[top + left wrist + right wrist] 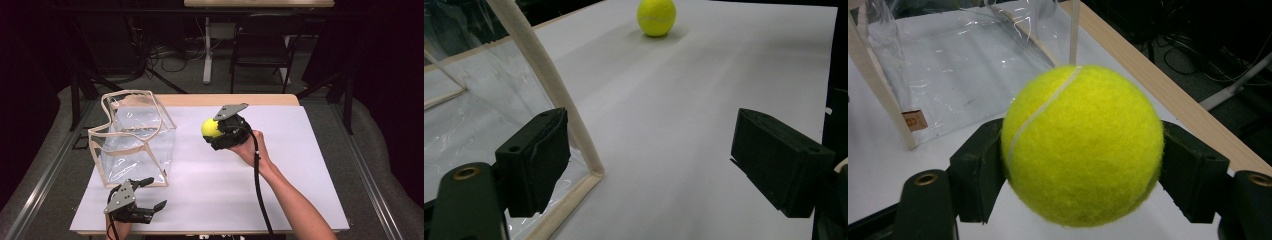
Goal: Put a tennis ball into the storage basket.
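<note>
The left gripper (pixel 156 193) rests low at the near edge of the white table (pixel 300 200), its jaws spread wide with nothing between them. In the left gripper view, one black pad (pixel 536 155) stands just beside the lower corner of the clear plastic bag (pixel 134 137), close to its beige trim; whether it touches the trim is unclear. The bag stands upright just ahead of that gripper, its top open.

Farther across the table, the right gripper (pixel 214 129) is clamped on a yellow tennis ball (pixel 210 128). In the right gripper view the ball (pixel 1083 145) sits squarely between the two pads, pressed on both sides, its white seam curving up the front. The ball is lifted off the table, and the bag lies beyond it, well apart.
</note>
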Demonstrator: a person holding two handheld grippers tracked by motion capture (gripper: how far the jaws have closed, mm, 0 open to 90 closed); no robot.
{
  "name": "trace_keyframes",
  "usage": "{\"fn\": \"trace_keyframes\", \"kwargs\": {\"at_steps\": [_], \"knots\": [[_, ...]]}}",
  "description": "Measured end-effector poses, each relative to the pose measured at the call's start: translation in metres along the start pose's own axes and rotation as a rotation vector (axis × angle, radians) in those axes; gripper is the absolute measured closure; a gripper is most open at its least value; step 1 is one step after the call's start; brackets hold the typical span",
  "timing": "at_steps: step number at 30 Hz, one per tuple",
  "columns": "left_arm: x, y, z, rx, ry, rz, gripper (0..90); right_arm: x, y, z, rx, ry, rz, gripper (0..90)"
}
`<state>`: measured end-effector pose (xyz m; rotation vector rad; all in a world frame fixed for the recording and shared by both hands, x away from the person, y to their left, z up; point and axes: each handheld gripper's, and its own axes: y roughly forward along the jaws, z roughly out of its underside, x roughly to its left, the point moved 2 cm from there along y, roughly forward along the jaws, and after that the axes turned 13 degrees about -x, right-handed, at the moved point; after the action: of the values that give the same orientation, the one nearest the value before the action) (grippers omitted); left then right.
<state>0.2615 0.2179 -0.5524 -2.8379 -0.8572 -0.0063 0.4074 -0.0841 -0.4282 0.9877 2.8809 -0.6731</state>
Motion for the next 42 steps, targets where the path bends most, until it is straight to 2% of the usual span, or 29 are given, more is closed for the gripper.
{"fn": "trace_keyframes", "kwargs": {"at_steps": [21, 42], "knots": [[0.001, 0.000, 0.000, -0.006, -0.006, -0.026, 15.8, -0.001, 0.008, -0.018, -0.011, -0.007, -0.013, 26.1], [0.001, -0.001, 0.000, -0.009, -0.003, -0.024, 15.8, -0.001, 0.019, -0.038, -0.011, -0.026, -0.024, 26.1]]}}
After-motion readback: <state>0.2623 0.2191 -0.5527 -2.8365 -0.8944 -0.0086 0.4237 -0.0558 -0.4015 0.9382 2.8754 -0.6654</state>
